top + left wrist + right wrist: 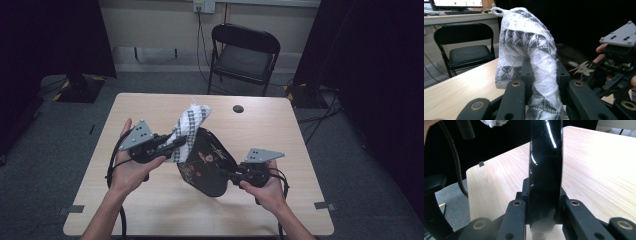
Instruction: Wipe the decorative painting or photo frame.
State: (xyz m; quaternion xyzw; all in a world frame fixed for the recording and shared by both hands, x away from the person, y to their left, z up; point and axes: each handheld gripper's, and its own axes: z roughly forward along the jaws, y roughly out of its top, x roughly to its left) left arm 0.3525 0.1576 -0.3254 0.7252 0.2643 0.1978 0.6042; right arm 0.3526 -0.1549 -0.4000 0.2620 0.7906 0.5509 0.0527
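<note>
Landmark: the wooden table (150, 200), light-grained, with a small dark round hole (238, 108) near its far edge.
Tray: a black lacquered tray (207, 165) with a pale leaf pattern on its face, held tilted on edge above the middle of the table, its lower edge close to the tabletop; in the right gripper view its glossy rim (545, 170) rises straight up between the 2 jaws.
Cloth: a white cloth (190, 127) with grey check bands, lifted above the table's middle and touching the tray's upper left edge; in the left gripper view it (529, 57) stands up from between the jaws and droops over to the left.
Left gripper: the left gripper (172, 145) is above the table's left half, pointing toward the tray; its 2 jaws are clamped on the cloth, which bunches between them (544, 100).
Right gripper: the right gripper (231, 175) is above the table's near right part; its jaws pinch the tray's rim from both sides (545, 217).
Hands: the left hand (131, 167) and the right hand (267, 187) come in from the table's near edge, each wrapped around its gripper.
Beyond the table: a black folding chair (243, 57) stands on the floor past the far edge.
</note>
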